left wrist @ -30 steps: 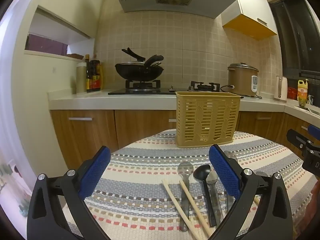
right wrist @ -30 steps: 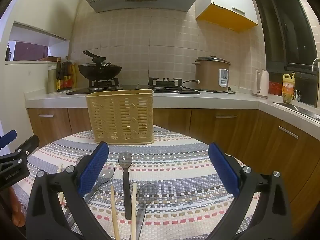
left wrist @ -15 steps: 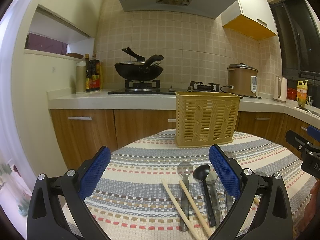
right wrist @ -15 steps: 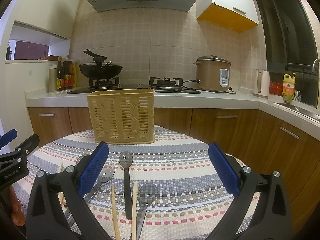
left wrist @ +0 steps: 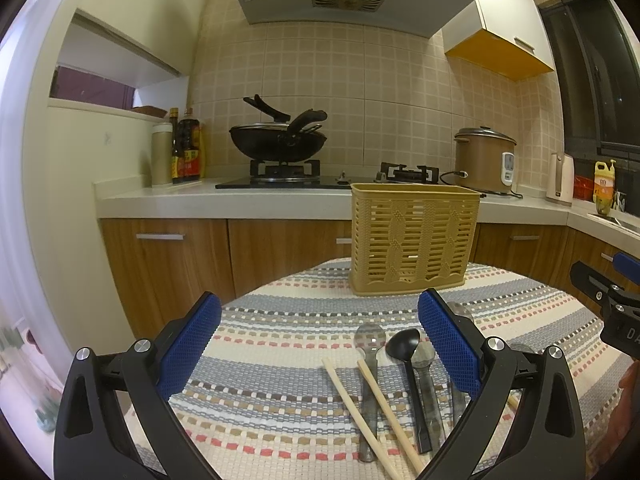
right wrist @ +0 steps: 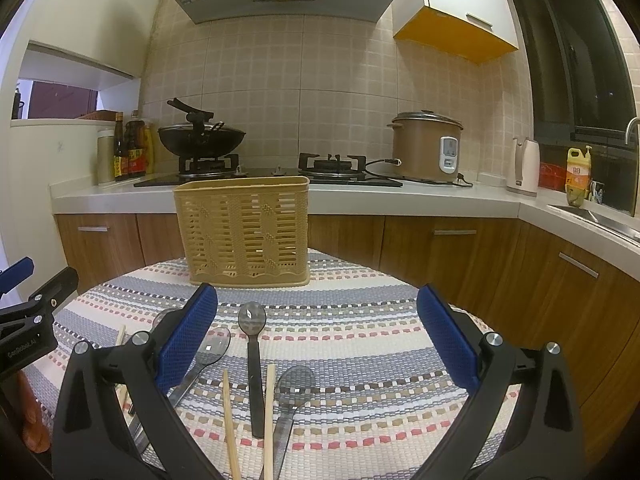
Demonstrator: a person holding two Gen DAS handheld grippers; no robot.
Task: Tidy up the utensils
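Grippers, left [left wrist: 320, 344] and right [right wrist: 318, 336], are hovering agape over spoons [right wrist: 252, 344]; basket [right wrist: 244, 232] is sitting at 12 o'clock.

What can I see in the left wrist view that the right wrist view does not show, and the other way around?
Only the left wrist view shows the left gripper head-on, open and holding nothing, and a black-bowled spoon between two chopsticks and its right finger.

Only the right wrist view shows the right gripper head-on, also open and holding nothing, and the sink faucet at the right edge.

Both show the yellow basket standing on the striped tablecloth, utensils lying in front of it, the wok and the rice cooker.
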